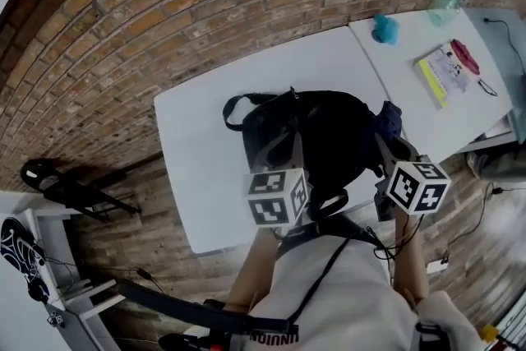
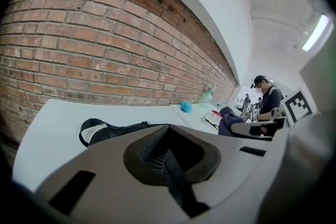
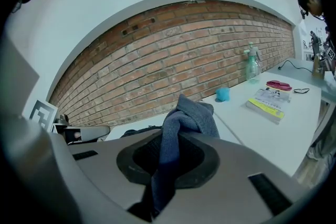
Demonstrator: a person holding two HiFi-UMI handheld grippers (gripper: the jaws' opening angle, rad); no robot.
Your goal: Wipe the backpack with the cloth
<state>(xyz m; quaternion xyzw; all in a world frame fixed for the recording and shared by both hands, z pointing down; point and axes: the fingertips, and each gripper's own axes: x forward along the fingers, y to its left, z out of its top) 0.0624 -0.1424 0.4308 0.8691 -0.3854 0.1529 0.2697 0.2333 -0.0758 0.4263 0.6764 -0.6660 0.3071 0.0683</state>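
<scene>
Right gripper (image 3: pixel 164 161) with cloth (image 3: pixel 192 115) at backpack's (image 1: pixel 329 136) side

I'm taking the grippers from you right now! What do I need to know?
Left gripper: shut on a thin black strap, probably the backpack's.
Right gripper: shut on the crumpled blue-grey cloth, which is held up and not pressed on anything.
The black fabric backpack lies on the white table, close by both grippers.
Done: the cloth is in the gripper. Whether any wiping has happened cannot be told.
Left: press the cloth onto the backpack and wipe it.
</scene>
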